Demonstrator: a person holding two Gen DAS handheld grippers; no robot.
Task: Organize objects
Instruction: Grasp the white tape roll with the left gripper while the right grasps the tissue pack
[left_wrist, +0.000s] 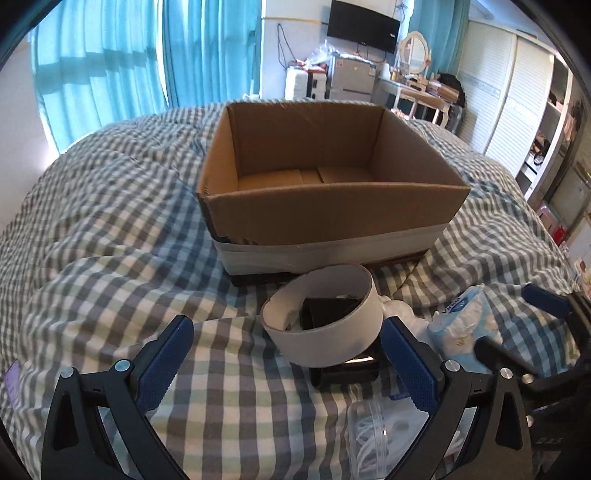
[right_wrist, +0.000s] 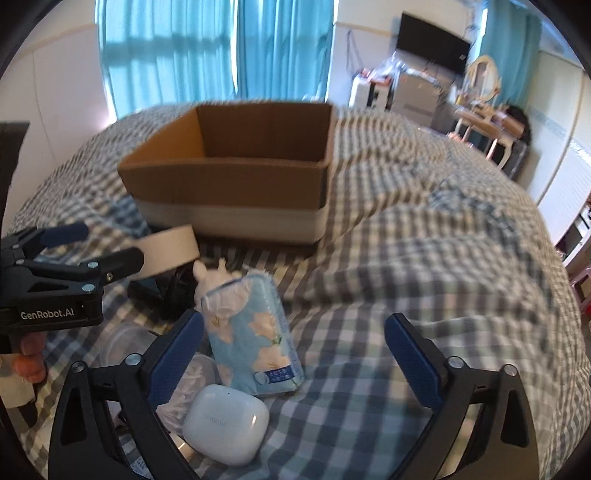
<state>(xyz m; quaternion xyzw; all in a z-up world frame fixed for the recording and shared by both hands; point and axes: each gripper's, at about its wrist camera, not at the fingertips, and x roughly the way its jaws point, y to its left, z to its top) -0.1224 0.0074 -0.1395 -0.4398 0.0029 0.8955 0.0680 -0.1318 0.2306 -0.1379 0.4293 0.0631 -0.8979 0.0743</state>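
Left gripper and right gripper, fingers of both spread apart and holding nothing, poised over clutter on a checked bed.

Nearest, right view: a white earbud case lies low between the fingers, just in front of a blue floral tissue pack; a clear bag sits under the left finger. Left view: a roll of tape rests tilted on a black box, between the fingers and just ahead of their tips. Beyond the clutter stands an open carton, its visible floor bare.

Step in hand, as judged: choosing a first item to move into the carton. The roll is light and hollow; closing across its wall or through its rim should hold, but lift it straight so the box below is not dragged. The rounded, smooth case may slip; grip it across its flat sides.

Only the right view shows the case, a small white figurine behind the pack, and the left gripper from the side; only the left view shows the carton's floor.
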